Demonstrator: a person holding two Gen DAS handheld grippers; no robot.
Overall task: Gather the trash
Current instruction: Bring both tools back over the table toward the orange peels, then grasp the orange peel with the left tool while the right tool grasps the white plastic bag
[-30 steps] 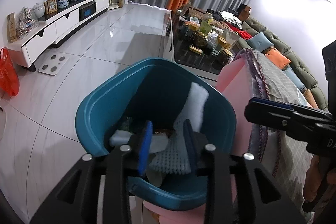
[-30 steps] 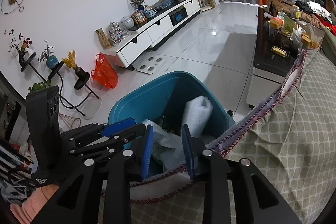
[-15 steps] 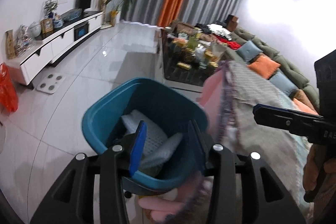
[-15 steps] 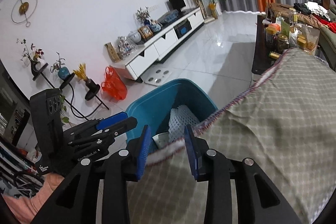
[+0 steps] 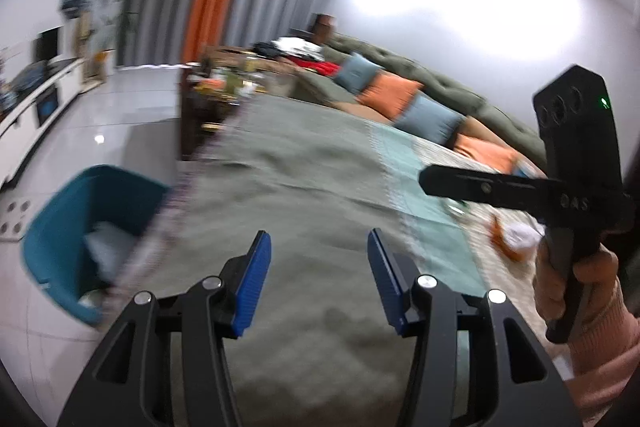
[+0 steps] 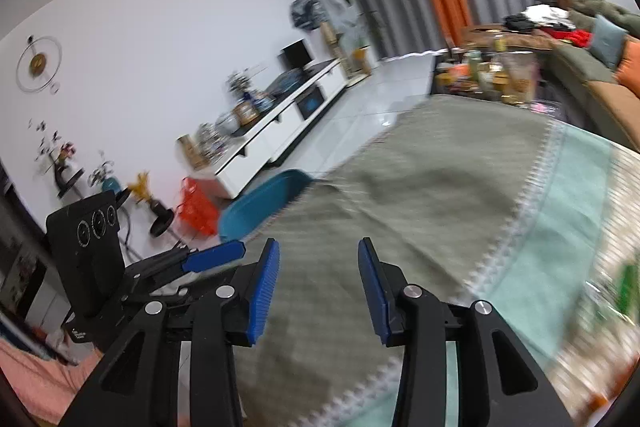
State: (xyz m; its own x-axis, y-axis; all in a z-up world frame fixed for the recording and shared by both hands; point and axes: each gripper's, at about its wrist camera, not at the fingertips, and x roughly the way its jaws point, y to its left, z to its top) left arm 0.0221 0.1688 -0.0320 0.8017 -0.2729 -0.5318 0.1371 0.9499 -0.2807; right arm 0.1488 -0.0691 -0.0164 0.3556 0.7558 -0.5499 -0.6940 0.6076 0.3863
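Note:
My left gripper hangs over the grey-green tablecloth, its jaws opening with nothing between the blue pads. The teal bin stands low at the left beside the table, with pale trash inside. Blurred orange and white scraps lie on the cloth at the right, below the right gripper held by a hand. In the right wrist view my right gripper is also opening and empty above the cloth. The bin shows behind the left gripper. A blurred green item lies at the far right.
A white TV cabinet runs along the far wall, with a red bag at its near end. A dark coffee table with jars stands beyond the cloth. A sofa with orange and blue cushions lines the right side.
Both grippers swung right, away from the bin and out over the tablecloth, and rose a little. Both pairs of jaws spread wider. The bin slid to the left edge of both views.

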